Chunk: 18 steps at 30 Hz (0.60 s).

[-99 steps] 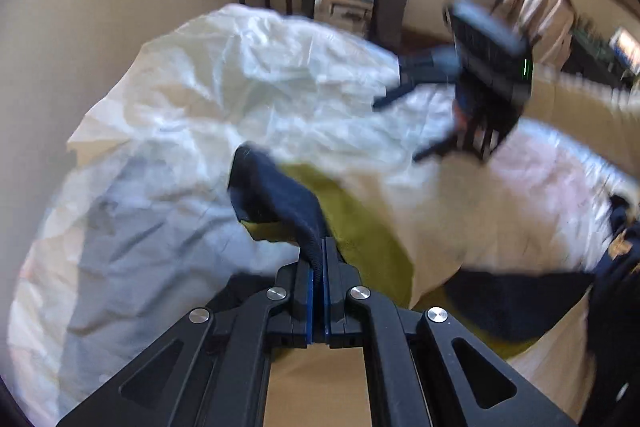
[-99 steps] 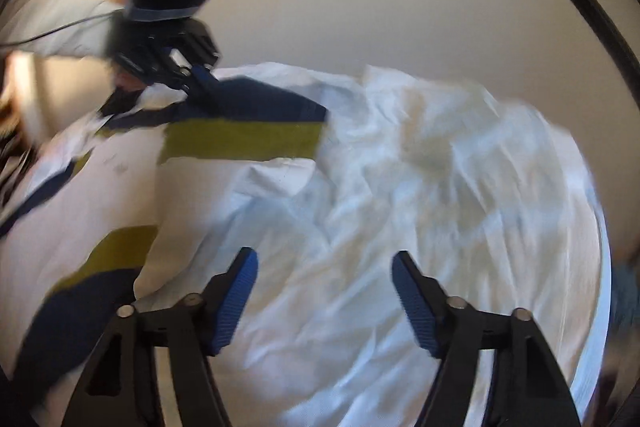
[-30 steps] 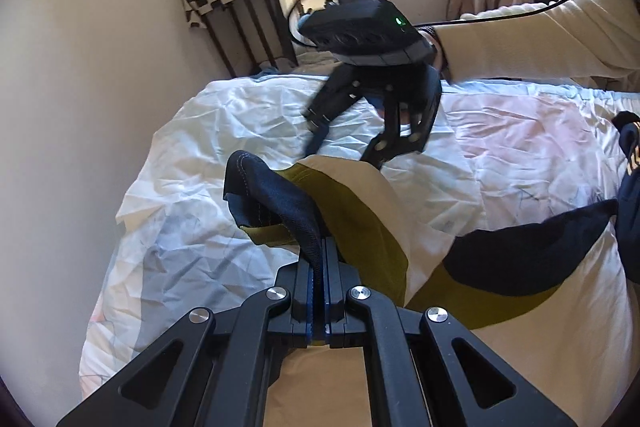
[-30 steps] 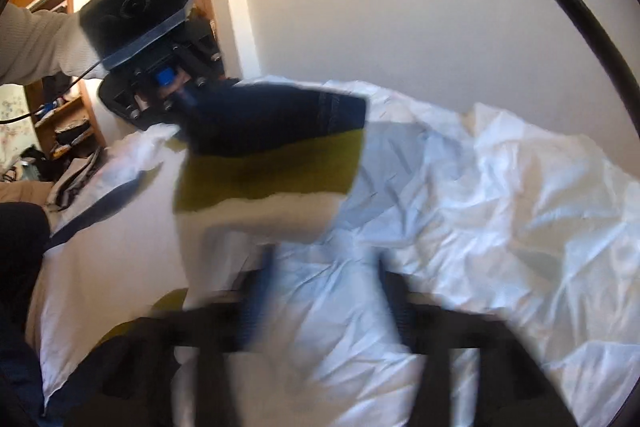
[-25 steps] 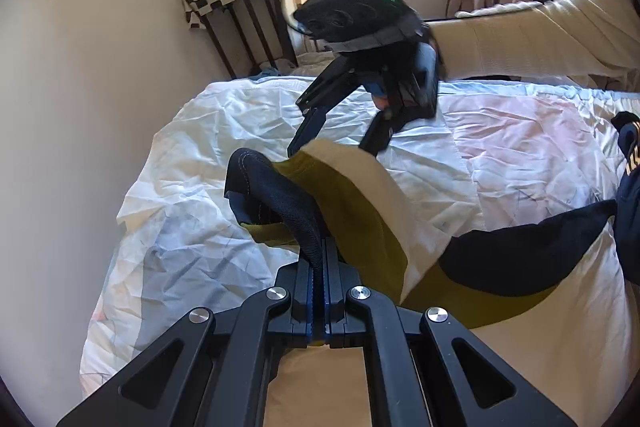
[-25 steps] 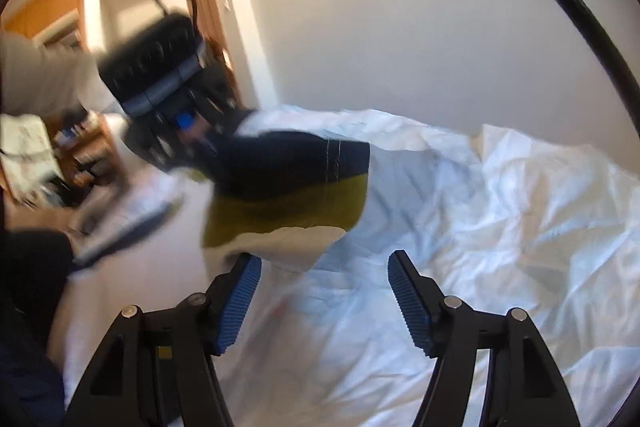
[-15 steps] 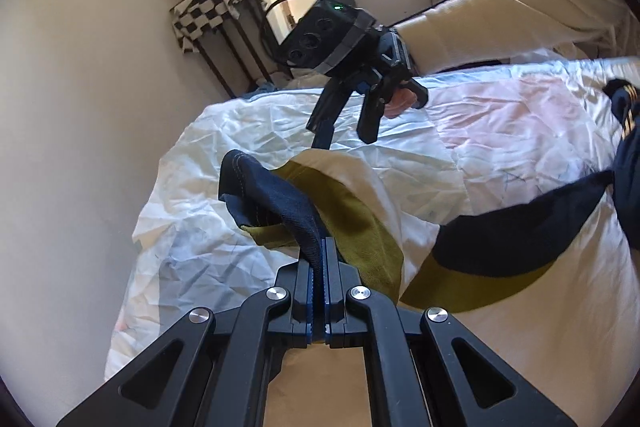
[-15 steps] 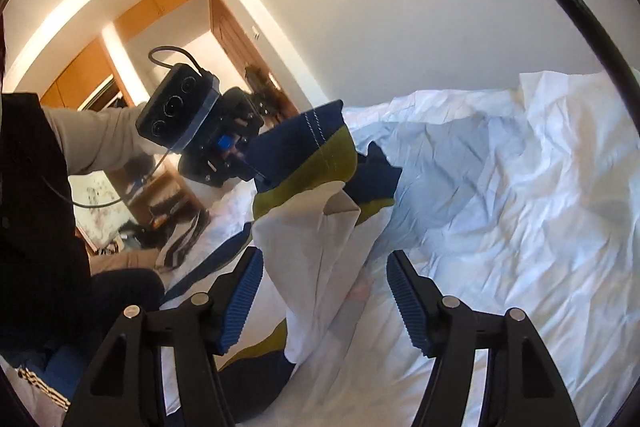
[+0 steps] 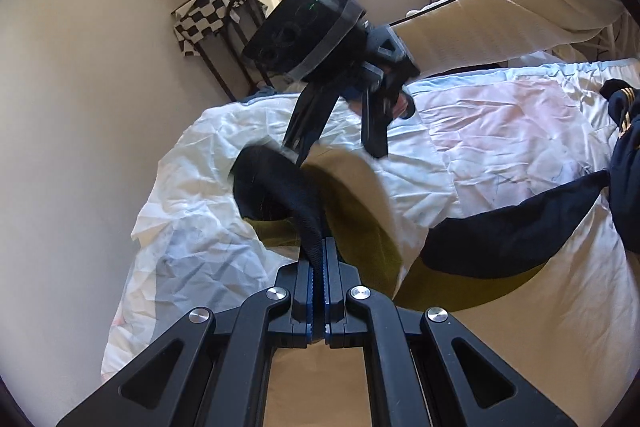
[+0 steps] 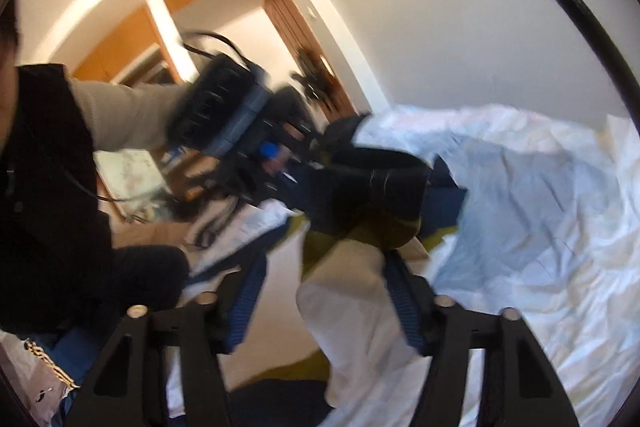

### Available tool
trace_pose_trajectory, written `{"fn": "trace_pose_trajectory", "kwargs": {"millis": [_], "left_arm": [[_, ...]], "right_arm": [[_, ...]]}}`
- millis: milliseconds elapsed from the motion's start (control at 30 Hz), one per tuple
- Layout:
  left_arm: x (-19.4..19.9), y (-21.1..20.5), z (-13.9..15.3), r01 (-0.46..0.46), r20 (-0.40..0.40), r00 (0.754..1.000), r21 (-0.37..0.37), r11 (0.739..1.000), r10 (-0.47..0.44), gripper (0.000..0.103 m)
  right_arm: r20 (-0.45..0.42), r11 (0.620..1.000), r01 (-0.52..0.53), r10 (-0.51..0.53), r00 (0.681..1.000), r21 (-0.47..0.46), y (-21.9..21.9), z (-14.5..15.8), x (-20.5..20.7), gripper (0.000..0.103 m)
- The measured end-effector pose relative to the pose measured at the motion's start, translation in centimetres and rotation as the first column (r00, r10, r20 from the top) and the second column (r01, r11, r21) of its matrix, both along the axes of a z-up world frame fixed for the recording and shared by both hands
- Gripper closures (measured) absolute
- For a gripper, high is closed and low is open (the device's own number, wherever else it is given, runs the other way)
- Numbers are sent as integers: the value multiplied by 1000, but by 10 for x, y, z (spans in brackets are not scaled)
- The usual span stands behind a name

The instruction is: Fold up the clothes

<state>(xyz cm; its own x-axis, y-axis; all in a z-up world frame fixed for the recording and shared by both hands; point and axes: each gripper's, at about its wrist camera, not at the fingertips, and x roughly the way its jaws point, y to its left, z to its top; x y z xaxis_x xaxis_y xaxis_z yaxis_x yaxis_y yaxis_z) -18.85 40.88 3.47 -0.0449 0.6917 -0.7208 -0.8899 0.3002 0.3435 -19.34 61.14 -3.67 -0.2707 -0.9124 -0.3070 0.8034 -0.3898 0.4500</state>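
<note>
Now, bed: a wide bed point(image 9: 500, 131) with a crumpled white sheet is filling both views, pushed up against a plain wall.
Garment: a soft top point(image 9: 500, 239) in white, navy and olive is lying spread across the sheet, one end being lifted clear of it while the rest is trailing off toward the right of the left wrist view.
Sleeve end: the navy cuff point(image 9: 276, 187) is arching up in the air, with the olive band and white cloth point(image 10: 352, 311) draping below it.
Left gripper: the left gripper point(image 9: 323, 267) is clamping tight on the navy cloth just below the cuff, jaws pressed together with only fabric between them.
Right gripper: the right gripper point(image 10: 328, 303) is reaching in from the far side; its jaws have just been closing, the white fold is sitting between them, and the blur is hiding whether the pads are pressing yet, so I am calling them apart.
Handling: light, limp cloth, I reckon, sagging wherever it is unsupported and likely sliding out of a shallow pinch.
Where to grip: probably the thicker cuff or hem edge, taken deep, one gripper at each corner.
</note>
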Motion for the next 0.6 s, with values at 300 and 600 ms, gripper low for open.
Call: {"fn": "trace_pose_trajectory", "kwargs": {"millis": [300,600], "left_arm": [[-4,2,0,-26,13,1000,9,1000,26,100],[-21,54,-16,-106,-25,994,69,992,108,98]], "right_arm": [[2,1000,-2,2,1000,-16,-8,-6,-6,99],[-7,966,203,-205,979,161,16,-1,24,98]]}}
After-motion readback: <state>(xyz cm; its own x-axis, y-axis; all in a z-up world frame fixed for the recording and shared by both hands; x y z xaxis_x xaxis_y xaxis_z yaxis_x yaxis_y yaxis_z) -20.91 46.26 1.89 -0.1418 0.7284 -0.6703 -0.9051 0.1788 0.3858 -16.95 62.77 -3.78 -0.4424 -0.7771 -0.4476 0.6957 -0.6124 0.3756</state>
